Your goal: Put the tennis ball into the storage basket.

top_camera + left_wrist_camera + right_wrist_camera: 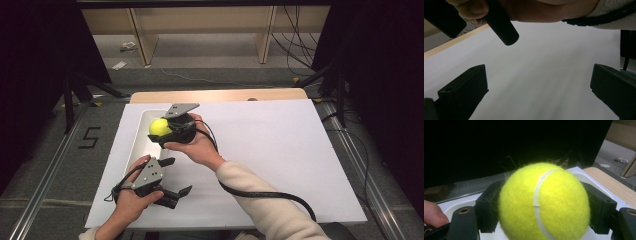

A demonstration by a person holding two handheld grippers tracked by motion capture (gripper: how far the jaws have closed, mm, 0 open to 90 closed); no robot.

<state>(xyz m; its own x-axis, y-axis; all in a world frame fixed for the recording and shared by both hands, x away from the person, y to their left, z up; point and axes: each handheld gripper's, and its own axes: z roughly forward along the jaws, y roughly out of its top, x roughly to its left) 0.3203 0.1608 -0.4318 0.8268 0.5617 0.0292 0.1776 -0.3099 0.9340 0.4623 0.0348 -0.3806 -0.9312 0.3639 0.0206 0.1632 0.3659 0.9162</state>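
Tennis ball gripped above the white tray

A "5" point(89, 137) is marked on the floor, left of the released left gripper point(172, 181). Ahead of it, the right gripper point(159, 131) clamps the yellow tennis ball point(160, 127) over the white tray point(141, 145).

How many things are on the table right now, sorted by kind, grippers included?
Tennis ball: 1, yellow, clamped in the right gripper
White tray: 1
Grippers: 2, with the left gripper open over the white sheet
Total: 4
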